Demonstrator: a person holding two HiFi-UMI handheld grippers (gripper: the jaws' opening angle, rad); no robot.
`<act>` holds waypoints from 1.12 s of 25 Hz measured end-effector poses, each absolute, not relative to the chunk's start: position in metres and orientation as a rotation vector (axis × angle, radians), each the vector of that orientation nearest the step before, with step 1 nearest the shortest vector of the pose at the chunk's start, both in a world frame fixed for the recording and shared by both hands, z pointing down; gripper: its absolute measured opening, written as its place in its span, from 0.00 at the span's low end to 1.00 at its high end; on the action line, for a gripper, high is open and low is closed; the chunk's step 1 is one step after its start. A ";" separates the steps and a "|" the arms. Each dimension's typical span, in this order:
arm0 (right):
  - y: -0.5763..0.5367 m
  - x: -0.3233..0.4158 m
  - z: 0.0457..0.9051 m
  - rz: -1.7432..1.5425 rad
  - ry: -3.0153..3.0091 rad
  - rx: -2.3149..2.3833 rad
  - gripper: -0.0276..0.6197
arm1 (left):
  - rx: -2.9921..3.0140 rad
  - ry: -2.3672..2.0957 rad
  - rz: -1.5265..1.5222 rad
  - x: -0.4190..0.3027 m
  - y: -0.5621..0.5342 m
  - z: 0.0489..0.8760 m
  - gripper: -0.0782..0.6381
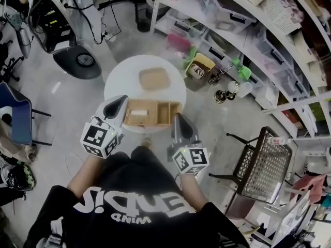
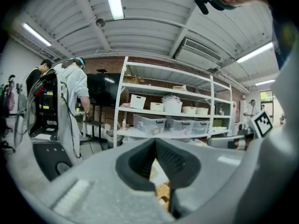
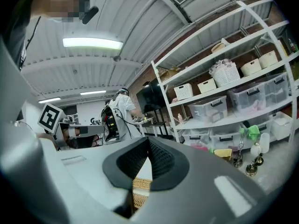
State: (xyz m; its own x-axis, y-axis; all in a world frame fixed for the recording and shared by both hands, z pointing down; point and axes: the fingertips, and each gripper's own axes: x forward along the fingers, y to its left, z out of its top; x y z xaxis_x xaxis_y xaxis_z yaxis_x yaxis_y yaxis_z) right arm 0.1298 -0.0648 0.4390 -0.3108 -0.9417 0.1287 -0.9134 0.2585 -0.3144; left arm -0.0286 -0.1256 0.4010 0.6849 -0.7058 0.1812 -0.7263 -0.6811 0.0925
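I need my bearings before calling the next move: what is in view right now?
table: one, white, round, centre of the head view
basket: one, tan wicker, with compartments, on the table's near edge
tray: one, tan, flat, on the table beyond the basket
shelves: one white rack holding clear bins, along the right
yellow tub: one, on the floor by the shelves
mesh chair: one, black, right
blue chair: one, far left
left gripper: one, grey, jaws together, empty, beside the basket's left end
right gripper: one, grey, jaws together, empty, at the basket's right end
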 end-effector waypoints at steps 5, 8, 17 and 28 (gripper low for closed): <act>-0.091 0.142 0.444 -0.534 2.403 -1.783 0.04 | 2.748 -1.155 0.216 -0.018 -0.146 0.405 0.11; -0.107 0.142 0.442 -0.525 2.400 -1.790 0.04 | 2.751 -1.146 0.216 -0.018 -0.163 0.404 0.11; -0.140 0.150 0.428 -0.499 2.347 -1.865 0.05 | 2.792 -1.061 0.221 -0.010 -0.205 0.396 0.11; -0.177 0.140 0.430 -0.516 2.357 -1.847 0.30 | 2.802 -0.993 0.218 -0.006 -0.236 0.404 0.11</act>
State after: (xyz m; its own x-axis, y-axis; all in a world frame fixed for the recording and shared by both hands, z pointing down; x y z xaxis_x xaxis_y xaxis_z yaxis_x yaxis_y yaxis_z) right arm 0.1404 -0.1770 0.4305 -0.2574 -0.9580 0.1261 -0.9231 0.2052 -0.3252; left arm -0.0058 -0.2362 0.4042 0.7688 -0.6105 0.1901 -0.6340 -0.7665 0.1026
